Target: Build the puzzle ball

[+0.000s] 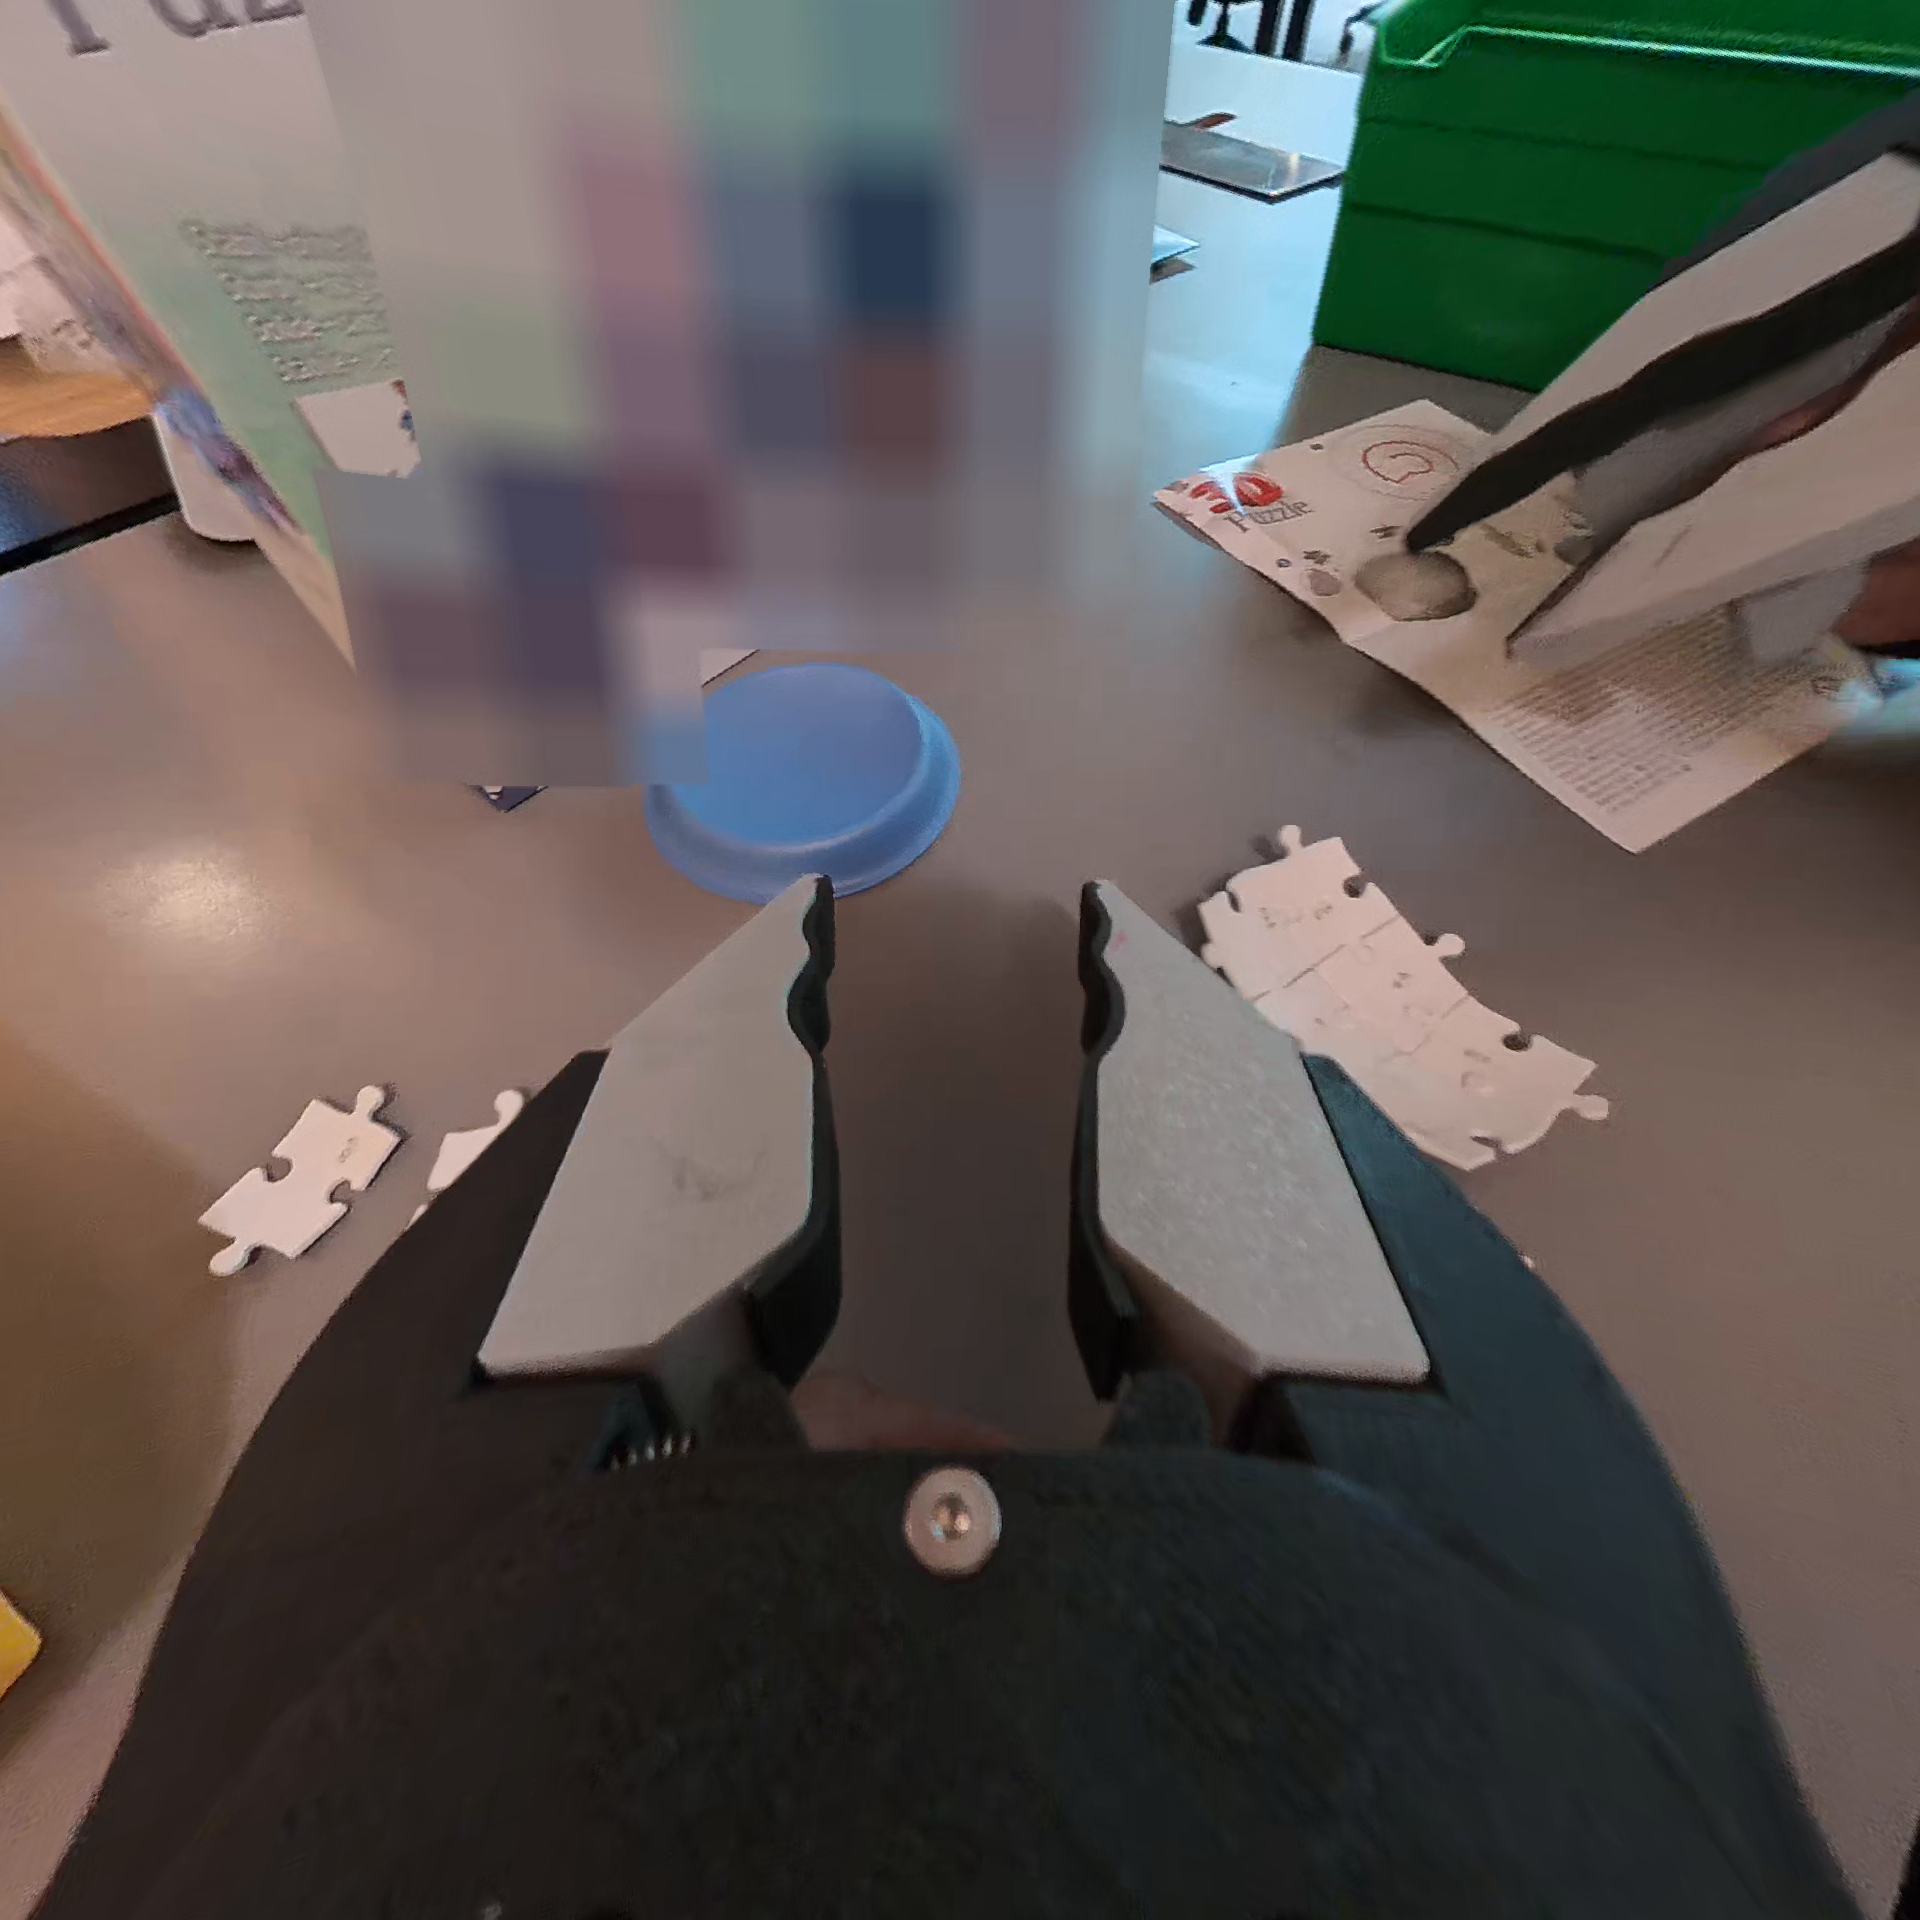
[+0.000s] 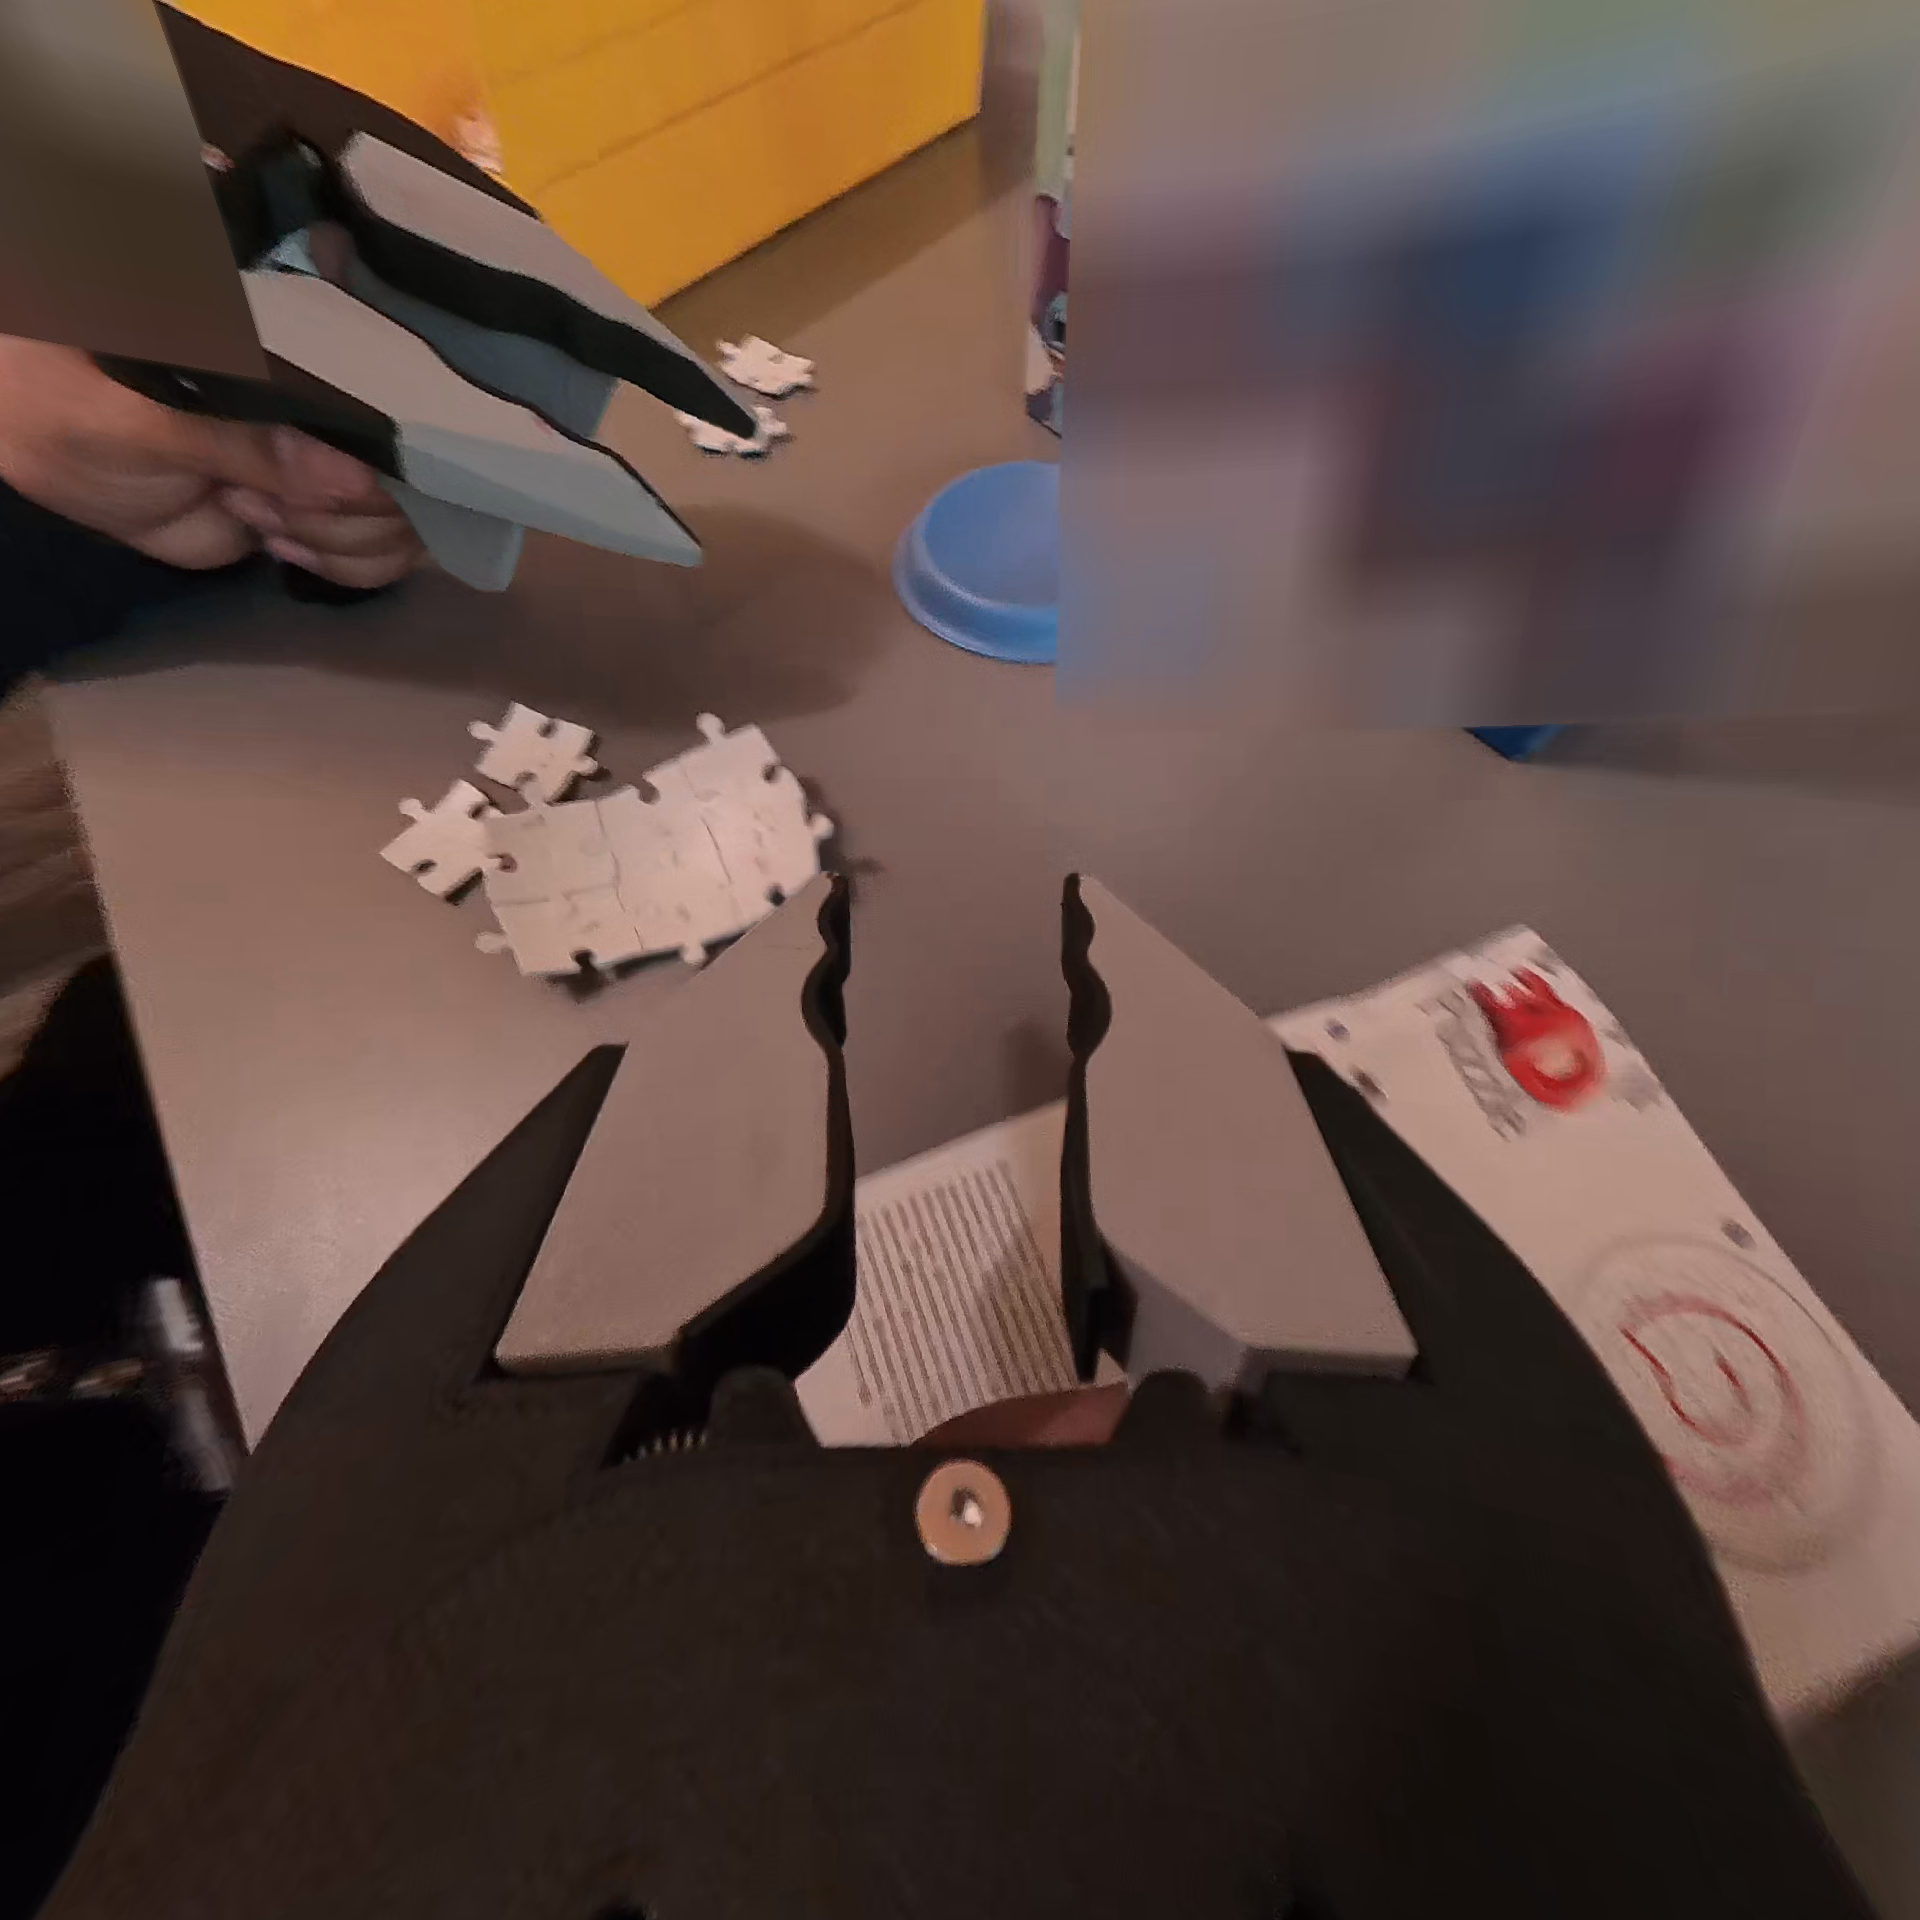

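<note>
In the left wrist view, the left hand-held gripper [image 1: 956, 914], with flat grey fingers edged in wavy black rubber, hangs with its jaws wide apart and empty above a smooth grey counter [image 1: 260, 914]. Just ahead sits a round blue plastic stand [image 1: 821, 779] with a flared rim. To the right lies a curved sheet of joined white puzzle pieces [image 1: 1392, 997], blank side up. Two loose white puzzle pieces [image 1: 301, 1179] lie to the left, one partly hidden by the gripper. A tall pale cardboard box [image 1: 239, 312] stands behind, and a green plastic bin [image 1: 1558, 197] is at far right. The right hand-held gripper [image 1: 1455, 535] hovers over a printed paper leaflet [image 1: 1558, 717]. In the right wrist view, the right hand-held gripper [image 2: 956, 894] also gapes wide and empty, above the same leaflet [image 2: 1558, 1195]. The joined sheet [image 2: 644, 862] lies just ahead to the left with two single pieces touching it. Beyond, the left hand-held gripper [image 2: 717, 478], held by a hand [image 2: 208, 488], blocks part of the view, near two further pieces, a yellow bin [image 2: 727, 135] and the blue stand [image 2: 977, 561].
</note>
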A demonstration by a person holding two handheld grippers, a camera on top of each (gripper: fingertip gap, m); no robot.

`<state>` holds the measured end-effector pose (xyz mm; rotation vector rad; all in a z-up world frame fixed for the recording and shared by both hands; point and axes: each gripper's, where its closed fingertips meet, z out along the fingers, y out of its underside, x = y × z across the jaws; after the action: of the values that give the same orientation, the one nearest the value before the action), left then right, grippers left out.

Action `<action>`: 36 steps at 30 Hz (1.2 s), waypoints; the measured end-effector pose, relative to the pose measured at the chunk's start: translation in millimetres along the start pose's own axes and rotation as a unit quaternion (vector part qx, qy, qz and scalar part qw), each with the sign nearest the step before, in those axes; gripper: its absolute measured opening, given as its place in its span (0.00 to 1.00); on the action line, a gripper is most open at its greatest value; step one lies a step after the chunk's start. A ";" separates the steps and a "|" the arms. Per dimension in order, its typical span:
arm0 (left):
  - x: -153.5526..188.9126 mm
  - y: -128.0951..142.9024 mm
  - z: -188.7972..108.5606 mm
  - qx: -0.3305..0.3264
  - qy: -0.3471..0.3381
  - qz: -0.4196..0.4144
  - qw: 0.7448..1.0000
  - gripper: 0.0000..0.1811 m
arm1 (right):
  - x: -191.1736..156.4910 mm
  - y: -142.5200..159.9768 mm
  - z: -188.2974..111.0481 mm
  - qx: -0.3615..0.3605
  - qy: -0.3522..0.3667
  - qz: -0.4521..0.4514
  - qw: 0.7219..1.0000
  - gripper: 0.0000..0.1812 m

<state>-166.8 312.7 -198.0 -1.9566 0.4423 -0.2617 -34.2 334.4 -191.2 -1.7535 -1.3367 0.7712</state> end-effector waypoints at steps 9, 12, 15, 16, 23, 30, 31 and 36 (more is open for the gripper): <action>2.9 -4.4 -7.2 0.024 0.009 -0.020 0.999 0.22 | 70.6 69.7 -92.7 -0.070 0.233 0.072 0.967 0.29; 3.1 -3.6 -7.6 0.023 0.018 -0.031 0.999 0.22 | 61.6 96.0 -99.6 -0.111 0.233 0.067 0.964 0.25; 3.0 -3.5 -7.6 0.022 0.017 -0.030 0.999 0.22 | 51.4 109.8 -103.0 -0.131 0.228 0.056 0.963 0.23; 3.3 -3.5 -7.7 0.022 0.017 -0.030 0.999 0.22 | 47.8 111.0 -103.2 -0.130 0.222 0.058 0.965 0.23; 4.1 -1.1 -7.1 0.015 0.032 -0.046 0.998 0.22 | 44.9 101.9 -101.0 -0.092 0.237 0.062 0.965 0.23; 6.6 1.0 -5.7 0.006 0.043 -0.048 0.998 0.22 | 84.2 48.1 -53.8 -0.060 0.301 0.054 0.950 0.35; 6.6 1.1 -5.7 0.006 0.041 -0.047 0.998 0.22 | 87.2 48.5 -40.6 -0.074 0.285 0.062 0.954 0.36; 9.1 1.6 -7.8 0.007 0.054 -0.056 0.997 0.21 | 90.5 59.7 5.6 -0.139 0.149 0.034 0.978 0.13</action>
<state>-161.8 301.9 -196.5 -1.9621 0.4006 -0.4421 14.0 414.8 -246.1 -2.0500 -1.2267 0.3471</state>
